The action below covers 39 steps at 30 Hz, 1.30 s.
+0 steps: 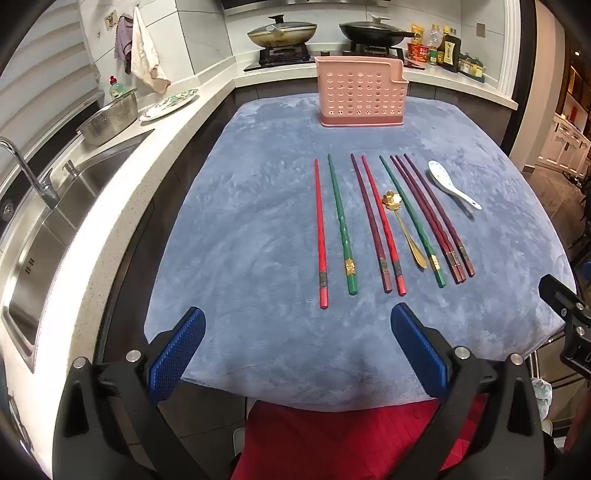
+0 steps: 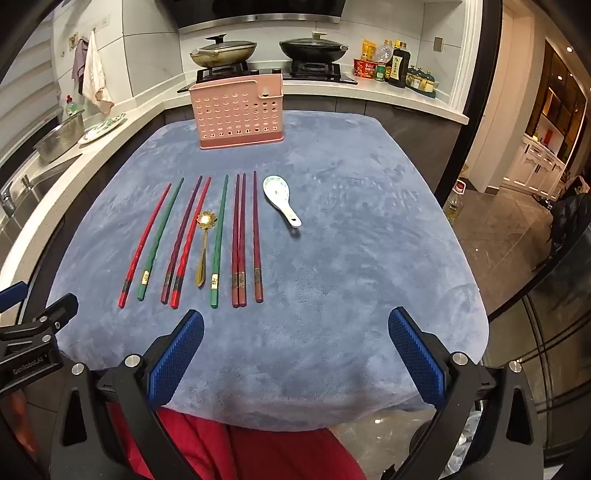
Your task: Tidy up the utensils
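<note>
Several chopsticks lie side by side on a blue cloth point(image 1: 258, 221) point(image 2: 351, 258): red point(image 1: 320, 236) point(image 2: 144, 247), green point(image 1: 341, 225) point(image 2: 159, 240) and dark maroon ones point(image 1: 432, 218) point(image 2: 256, 236). A gold flower spoon point(image 1: 404, 229) point(image 2: 203, 247) lies among them. A white ceramic spoon point(image 1: 452, 188) point(image 2: 280, 199) lies to their right. A pink perforated utensil holder point(image 1: 360, 94) point(image 2: 238, 112) stands upright at the cloth's far edge. My left gripper point(image 1: 297, 317) and right gripper point(image 2: 295, 319) are both open and empty, held at the near edge, short of the chopstick ends.
A counter with a steel sink point(image 1: 48, 229), colander point(image 1: 109, 118) and plate point(image 1: 170, 103) runs along the left. A stove with two lidded woks point(image 1: 282, 31) point(image 2: 314, 48) and bottles point(image 2: 395, 62) lies behind the holder. A red cushion point(image 1: 332, 439) is below the near edge.
</note>
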### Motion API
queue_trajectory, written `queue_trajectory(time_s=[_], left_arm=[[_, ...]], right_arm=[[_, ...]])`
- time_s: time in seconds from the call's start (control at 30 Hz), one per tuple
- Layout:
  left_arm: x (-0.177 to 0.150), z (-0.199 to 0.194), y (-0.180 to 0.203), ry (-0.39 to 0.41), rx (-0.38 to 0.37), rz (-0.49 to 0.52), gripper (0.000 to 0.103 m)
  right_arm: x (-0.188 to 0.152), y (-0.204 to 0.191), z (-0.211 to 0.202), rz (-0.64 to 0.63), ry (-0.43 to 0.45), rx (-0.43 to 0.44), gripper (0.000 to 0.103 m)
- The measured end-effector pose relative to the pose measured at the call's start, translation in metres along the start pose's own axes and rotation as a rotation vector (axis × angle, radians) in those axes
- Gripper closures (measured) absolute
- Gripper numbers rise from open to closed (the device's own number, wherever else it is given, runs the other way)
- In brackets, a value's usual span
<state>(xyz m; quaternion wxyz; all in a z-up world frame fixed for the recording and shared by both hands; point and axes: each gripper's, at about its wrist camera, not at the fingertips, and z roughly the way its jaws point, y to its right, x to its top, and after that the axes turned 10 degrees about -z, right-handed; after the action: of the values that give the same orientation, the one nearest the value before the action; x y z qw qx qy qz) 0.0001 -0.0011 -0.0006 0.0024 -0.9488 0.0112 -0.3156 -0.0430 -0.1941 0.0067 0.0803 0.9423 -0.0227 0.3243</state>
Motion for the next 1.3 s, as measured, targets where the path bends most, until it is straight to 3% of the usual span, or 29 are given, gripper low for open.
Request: queue_trajectory(time_s=[1.3], left_arm=[[0.0003,-0.0015,-0.001,0.005,-0.01,-0.009,0.007]], right_arm=[[0.0008,-0.002,-0.0006,-0.003,0.004,-0.003,0.007]])
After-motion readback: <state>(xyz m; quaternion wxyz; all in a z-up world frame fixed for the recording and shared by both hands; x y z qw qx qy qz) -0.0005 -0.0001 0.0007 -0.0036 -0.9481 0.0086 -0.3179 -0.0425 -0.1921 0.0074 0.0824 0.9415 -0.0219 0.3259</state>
